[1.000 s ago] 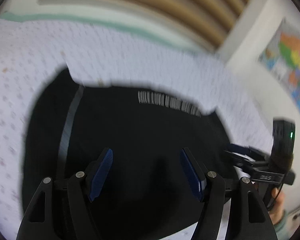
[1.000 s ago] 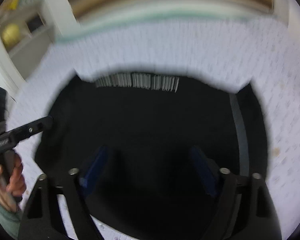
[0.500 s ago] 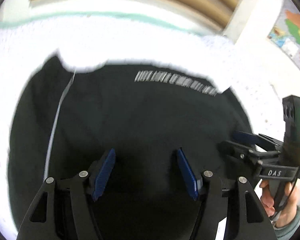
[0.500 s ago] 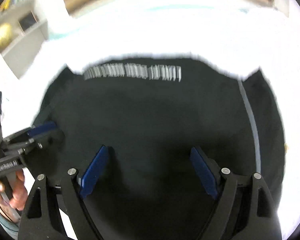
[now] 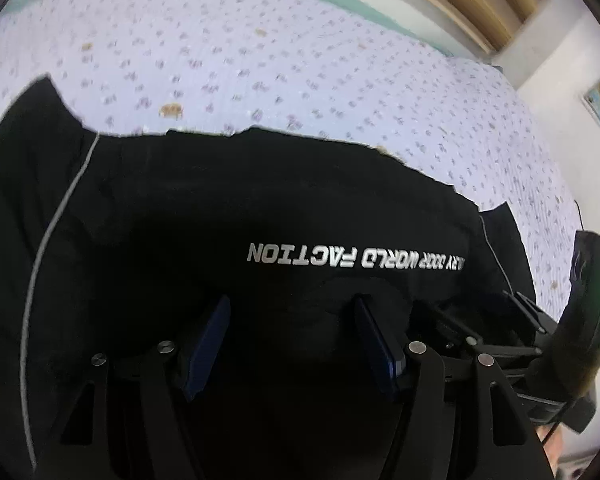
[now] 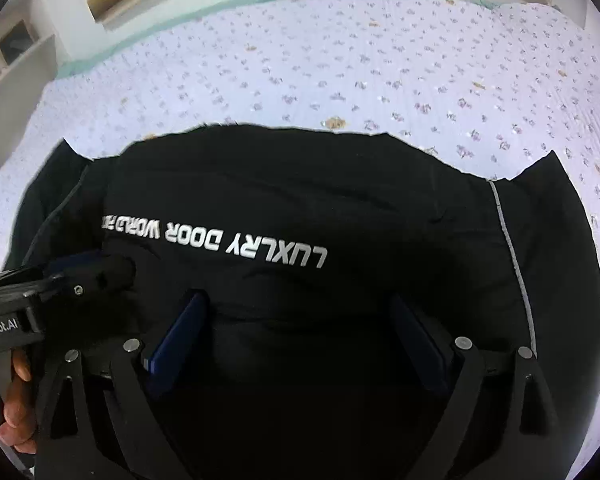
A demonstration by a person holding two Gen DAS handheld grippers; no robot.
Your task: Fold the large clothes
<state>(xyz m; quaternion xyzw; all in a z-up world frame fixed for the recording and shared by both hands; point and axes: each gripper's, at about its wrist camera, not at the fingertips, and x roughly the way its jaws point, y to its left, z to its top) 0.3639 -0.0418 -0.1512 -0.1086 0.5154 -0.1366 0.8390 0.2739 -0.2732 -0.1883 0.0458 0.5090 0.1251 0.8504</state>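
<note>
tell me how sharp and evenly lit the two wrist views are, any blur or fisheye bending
Left wrist view: mild blur, the white lettering readable but soft, the bedspread curving strongly toward the dark round rim. Right wrist view: slightly crisper lettering, the same barrel bending. Both: even light with no glare, and the black garment shows almost no fold detail.

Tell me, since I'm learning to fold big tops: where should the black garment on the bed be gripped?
Probably at its near edge, one corner per gripper, coming from above on the near side. The black garment lies flat on the bedspread, lettering upside down, far edge straight. The left gripper and the right gripper, jaws just widened, both hang open over it.
</note>
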